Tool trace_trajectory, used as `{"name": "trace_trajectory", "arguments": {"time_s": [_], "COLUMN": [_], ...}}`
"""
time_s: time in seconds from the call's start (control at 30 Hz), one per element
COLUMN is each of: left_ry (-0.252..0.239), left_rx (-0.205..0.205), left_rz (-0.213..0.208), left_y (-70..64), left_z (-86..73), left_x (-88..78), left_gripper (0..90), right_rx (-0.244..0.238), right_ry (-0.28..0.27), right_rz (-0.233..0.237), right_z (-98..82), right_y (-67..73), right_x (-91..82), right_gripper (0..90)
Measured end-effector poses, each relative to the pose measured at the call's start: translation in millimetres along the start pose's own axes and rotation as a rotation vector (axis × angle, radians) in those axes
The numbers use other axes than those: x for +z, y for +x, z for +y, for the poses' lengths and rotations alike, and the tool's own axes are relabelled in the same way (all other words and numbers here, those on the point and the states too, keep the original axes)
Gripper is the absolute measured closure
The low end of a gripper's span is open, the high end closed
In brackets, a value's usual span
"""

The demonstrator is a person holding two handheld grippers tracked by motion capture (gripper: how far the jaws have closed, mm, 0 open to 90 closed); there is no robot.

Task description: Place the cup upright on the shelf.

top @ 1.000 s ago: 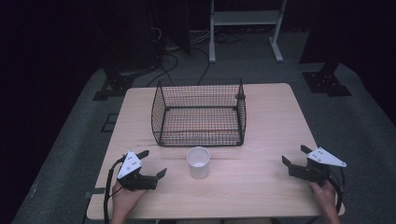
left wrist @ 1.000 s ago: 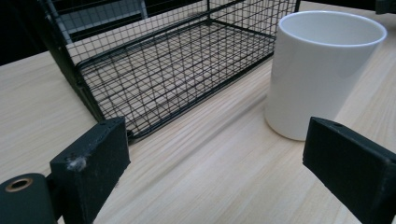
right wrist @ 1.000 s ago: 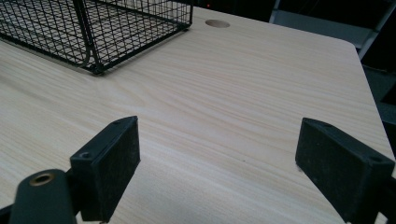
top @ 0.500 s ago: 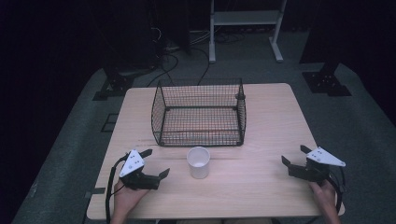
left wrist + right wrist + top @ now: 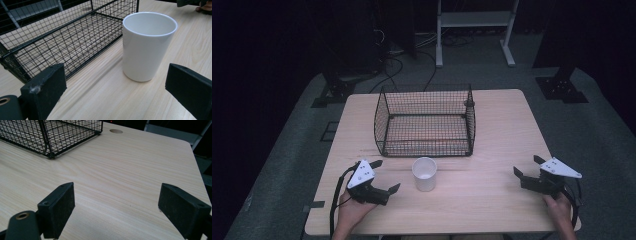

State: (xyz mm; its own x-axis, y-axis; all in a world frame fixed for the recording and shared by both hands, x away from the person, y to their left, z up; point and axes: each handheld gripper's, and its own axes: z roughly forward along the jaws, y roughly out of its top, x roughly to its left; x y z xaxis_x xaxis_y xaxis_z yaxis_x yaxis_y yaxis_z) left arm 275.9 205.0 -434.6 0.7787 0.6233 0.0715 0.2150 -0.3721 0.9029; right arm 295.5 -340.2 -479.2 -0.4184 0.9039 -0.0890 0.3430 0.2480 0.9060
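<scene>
Pale wood-grain covered the table (image 5: 492,150), which stood on grey carpet in a dark room.

Nearest the person, at the table's front edge, the left gripper (image 5: 382,176) rested on the table's left side, aimed toward the white cup (image 5: 424,173). Its jaws had just been opening and stood wide, with nothing between them; in the left gripper view the cup (image 5: 147,45) stood upright ahead of the two black pads, apart from both. At the front right, the right gripper (image 5: 528,168) sat well apart from the cup, its jaws also spread wide over bare wood and holding nothing.

The cup stood between the two grippers, nearer the left one, just in front of the black wire basket (image 5: 426,120). The basket sat mid-table, empty, its open top facing up.

By my reading, the step in hand was the approach for a grasp: the left gripper was lined up on the cup but had not yet reached it. The next move would call for sliding the open jaws forward until the pads flanked the cup's wall, then closing squarely so it did not tip.

Farther back, a white stand (image 5: 474,20) and loose cables lay on the floor. No brand, label or writing could be read anywhere.
</scene>
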Motion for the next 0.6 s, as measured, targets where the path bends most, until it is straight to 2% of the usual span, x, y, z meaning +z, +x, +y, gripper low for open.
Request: {"name": "trace_trajectory", "arguments": {"time_s": [0.27,0.4,0.6], "left_ry": [0.011,0.023,0.037], "left_rx": [0.024,0.020,0.033], "left_rz": [-0.038,-0.071,-0.097], "left_y": [-6.0,-7.2,-11.0], "left_z": [8.4,11.5,15.0], "left_x": [5.1,10.8,18.4], "left_gripper": [2.6,3.0,2.9], "right_rx": [-0.008,-0.009,-0.011], "right_ry": [0.002,0.003,0.004], "right_rz": [-0.001,0.000,0.000], "right_z": [0.2,0.2,0.2], "right_y": [0.6,0.6,0.8], "right_x": [0.4,0.6,0.6], "right_gripper": [13.1,13.1,13.1]}}
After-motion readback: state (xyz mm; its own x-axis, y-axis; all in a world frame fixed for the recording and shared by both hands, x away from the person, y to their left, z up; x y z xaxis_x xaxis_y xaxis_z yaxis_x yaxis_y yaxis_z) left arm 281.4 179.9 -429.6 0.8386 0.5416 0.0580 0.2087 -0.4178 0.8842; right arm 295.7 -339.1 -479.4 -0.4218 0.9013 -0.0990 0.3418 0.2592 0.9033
